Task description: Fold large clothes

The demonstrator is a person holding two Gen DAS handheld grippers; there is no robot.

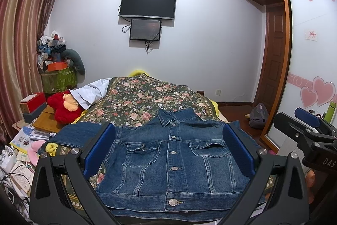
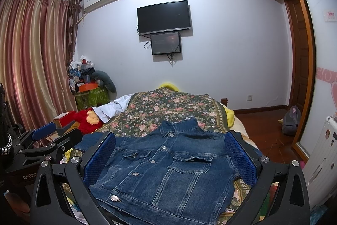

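1. Lying buttoned and face up on the floral bedspread (image 1: 147, 96), the denim jacket (image 1: 174, 161) is the landmark in the left wrist view: its collar points toward the wall-mounted television (image 1: 147, 4), and one sleeve trails off to its left. The left gripper (image 1: 168, 153) hangs above the jacket's chest with its blue pads spread wide and nothing between them. Right of the jacket, past the bed edge, the right gripper (image 1: 309, 119) shows from the side; its spread cannot be told here. A red plush toy (image 1: 63, 107) sits beyond the jacket's left sleeve.

2. In the right wrist view, the denim jacket (image 2: 168, 172) lies angled on the floral bedspread (image 2: 168, 107). The right gripper (image 2: 170, 155) hovers over it, pads wide apart and empty. Left of the jacket, the left gripper (image 2: 54, 132) shows side-on.
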